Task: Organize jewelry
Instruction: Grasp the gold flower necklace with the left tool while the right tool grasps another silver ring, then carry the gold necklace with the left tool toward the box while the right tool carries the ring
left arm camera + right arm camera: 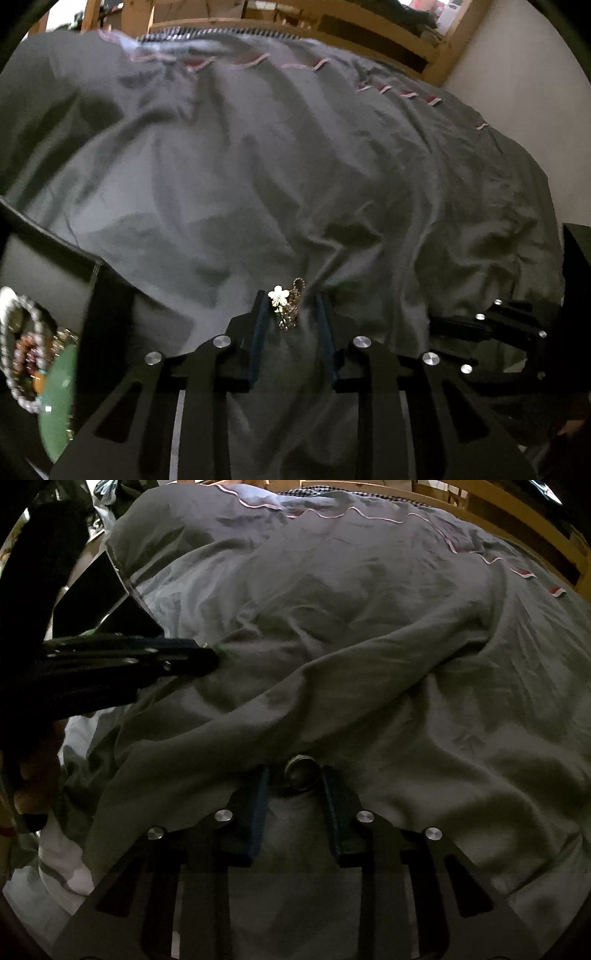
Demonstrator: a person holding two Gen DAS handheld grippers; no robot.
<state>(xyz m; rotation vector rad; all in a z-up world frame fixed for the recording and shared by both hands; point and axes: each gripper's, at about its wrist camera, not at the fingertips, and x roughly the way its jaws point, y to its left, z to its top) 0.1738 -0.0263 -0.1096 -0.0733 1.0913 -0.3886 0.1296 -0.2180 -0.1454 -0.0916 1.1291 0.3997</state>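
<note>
A gold piece with a white flower point(283, 303) lies on the grey bedsheet point(258, 166) between the fingertips of my left gripper point(290, 308), whose jaws stand open around it, not touching. A dark metal ring point(301, 771) lies on the sheet between the fingertips of my right gripper point(295, 779), also open with gaps on both sides. A dark jewelry box point(44, 266) at the left holds pearl strands point(14, 354), beaded bracelets and a green jade bangle point(59, 398). The right gripper also shows in the left wrist view point(480, 325); the left gripper shows in the right wrist view point(147, 657).
The bed is covered by a wrinkled grey sheet with red-and-white trim point(321, 62). A wooden bed frame point(443, 40) runs along the far side, with a white wall point(535, 110) at the right. The box lid point(110, 598) stands up at the left.
</note>
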